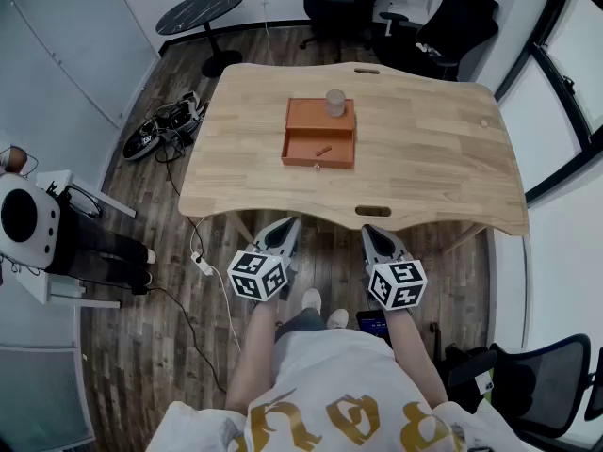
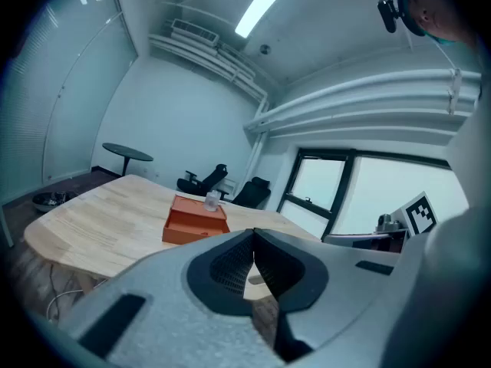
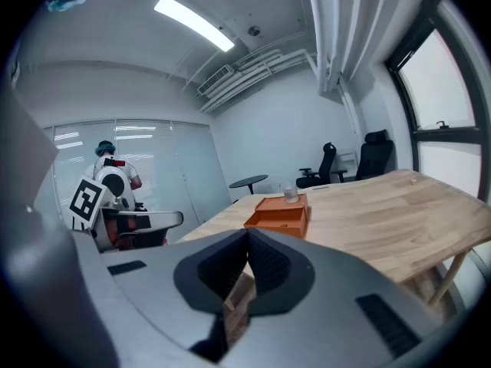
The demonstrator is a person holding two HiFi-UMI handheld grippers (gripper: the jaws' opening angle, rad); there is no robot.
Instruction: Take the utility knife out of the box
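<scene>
An orange box [image 1: 319, 133] with its drawer pulled out toward me sits mid-table; the box also shows in the left gripper view [image 2: 194, 221] and the right gripper view [image 3: 279, 214]. A small orange utility knife [image 1: 323, 150] lies in the drawer. A clear cup [image 1: 335, 102] stands on the box's top. My left gripper [image 1: 288, 225] and right gripper [image 1: 370, 231] hover side by side off the table's near edge, both shut and empty, well short of the box.
The wooden table [image 1: 433, 149] has cable slots at its near edge [image 1: 373, 212] and far edge. Office chairs [image 1: 443, 22] stand beyond it, a round black table [image 1: 200, 11] far left. Cables lie on the floor [image 1: 162, 130]. A white device [image 1: 28, 217] stands at left.
</scene>
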